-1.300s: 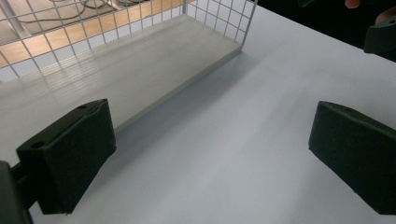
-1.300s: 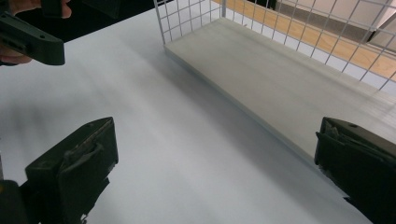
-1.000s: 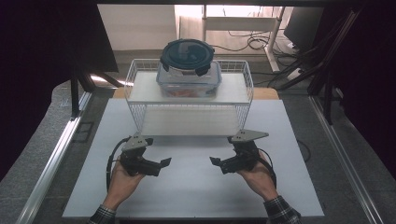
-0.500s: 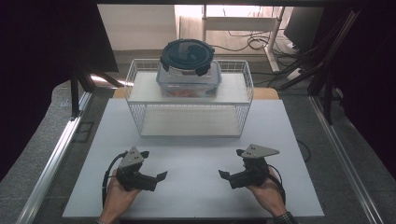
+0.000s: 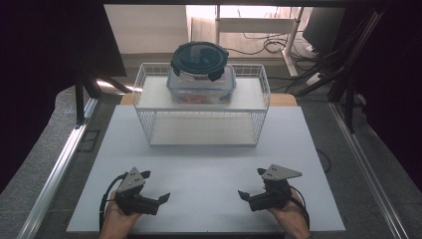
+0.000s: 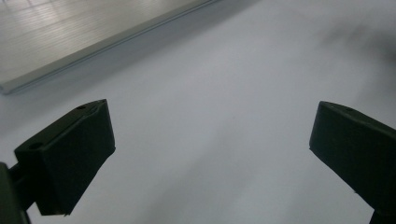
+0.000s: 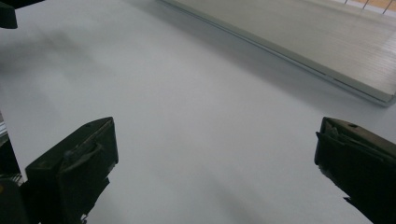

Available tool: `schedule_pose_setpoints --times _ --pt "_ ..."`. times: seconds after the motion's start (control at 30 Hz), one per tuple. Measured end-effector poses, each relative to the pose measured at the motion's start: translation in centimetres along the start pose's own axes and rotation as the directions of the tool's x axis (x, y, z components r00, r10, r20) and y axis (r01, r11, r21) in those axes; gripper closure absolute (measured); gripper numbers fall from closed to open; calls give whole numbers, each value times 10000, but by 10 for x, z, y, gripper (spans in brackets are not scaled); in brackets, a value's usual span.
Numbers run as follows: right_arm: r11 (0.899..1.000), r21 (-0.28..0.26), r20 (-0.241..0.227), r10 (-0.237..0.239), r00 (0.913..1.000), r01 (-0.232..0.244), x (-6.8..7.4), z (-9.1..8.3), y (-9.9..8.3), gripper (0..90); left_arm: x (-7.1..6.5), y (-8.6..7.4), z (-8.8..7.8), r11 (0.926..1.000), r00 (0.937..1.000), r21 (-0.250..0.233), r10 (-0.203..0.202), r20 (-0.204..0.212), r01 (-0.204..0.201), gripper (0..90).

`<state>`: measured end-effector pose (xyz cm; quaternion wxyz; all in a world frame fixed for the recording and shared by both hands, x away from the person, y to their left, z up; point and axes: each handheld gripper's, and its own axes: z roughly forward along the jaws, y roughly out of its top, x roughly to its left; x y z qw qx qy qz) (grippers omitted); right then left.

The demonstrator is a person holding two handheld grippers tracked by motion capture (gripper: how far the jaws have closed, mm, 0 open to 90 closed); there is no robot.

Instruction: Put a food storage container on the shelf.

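A clear food container (image 5: 201, 84) with a dark round clip-on lid (image 5: 199, 57) stands on the upper shelf of a white wire rack (image 5: 201, 102) at the far middle of the white table (image 5: 209, 164). My left gripper (image 5: 160, 200) rests near the front left edge, open, its jaws pointing right with nothing between them (image 6: 210, 154). My right gripper (image 5: 244, 196) lies near the front right edge, open too, its jaws pointing left over bare table (image 7: 215, 158). Both are far from the rack.
The rack's lower shelf (image 5: 201, 130) holds nothing. Metal rails (image 5: 59, 164) run along both table sides. Beyond the table lie cables (image 5: 268, 45) and dark stands (image 5: 348, 84). A wide bare stretch of table lies between the grippers and the rack.
Both hands have drawn the grippers back toward the front edge of the table, away from the rack. Their jaws stayed open.
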<state>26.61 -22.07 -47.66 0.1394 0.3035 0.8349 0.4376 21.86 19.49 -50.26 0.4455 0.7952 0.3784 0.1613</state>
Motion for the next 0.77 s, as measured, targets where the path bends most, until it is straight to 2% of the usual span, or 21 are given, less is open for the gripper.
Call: schedule_pose_setpoints --times 0.17,0.43,0.63,0.77 --pt "9998 195 81 -42 10000 41 2 1 -8 0 1 -9 -3 9998 9999 145 -133 -60 134 0" --pt "9971 741 345 -225 9992 199 4 5 -22 0 3 -20 4 9980 9997 638 -25 -224 40 0" --pt "9885 1451 642 -516 9966 418 2 14 -30 0 8 -27 15 9916 9993 1244 -360 -67 366 0" --pt "9852 1669 707 -511 9962 386 1 18 -33 0 8 -27 17 9909 9996 1311 -293 -42 296 0"
